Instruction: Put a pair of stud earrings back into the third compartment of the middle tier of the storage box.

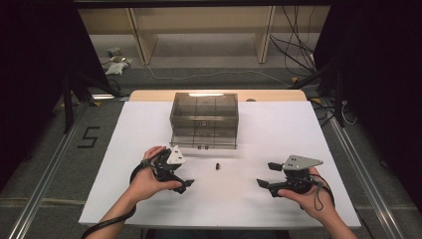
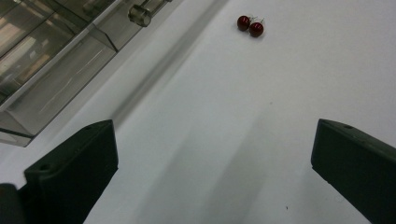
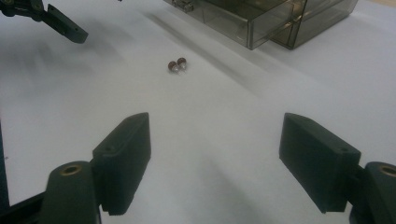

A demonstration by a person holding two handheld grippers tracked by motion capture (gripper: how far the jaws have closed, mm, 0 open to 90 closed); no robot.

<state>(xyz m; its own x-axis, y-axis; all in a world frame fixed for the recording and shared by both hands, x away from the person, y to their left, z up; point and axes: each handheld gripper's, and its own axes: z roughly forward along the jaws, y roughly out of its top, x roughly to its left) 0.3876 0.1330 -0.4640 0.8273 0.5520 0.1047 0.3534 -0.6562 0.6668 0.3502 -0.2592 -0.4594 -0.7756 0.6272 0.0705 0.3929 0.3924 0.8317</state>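
Your left gripper (image 1: 185, 180) sits low over the white worktop (image 1: 278, 129) at its near left, jaws spread wide with nothing between them; in the left gripper view (image 2: 212, 163) bare worktop shows in the gap. Your right gripper (image 1: 266, 175) rests at the near right, its jaws likewise well apart and empty, as the right gripper view (image 3: 215, 158) shows. The two grippers point toward each other, and between them lies a pair of small dark red ball earrings (image 1: 217, 165), the two balls touching each other on the worktop. You see them ahead of the left gripper (image 2: 250, 25) and ahead of the right one (image 3: 177, 65), well apart from either gripper. Just beyond the earrings stands a smoky transparent drawer box (image 1: 204, 119), with small knobs (image 2: 139, 14) along its front edge; the earrings lie near its front but clear of it.
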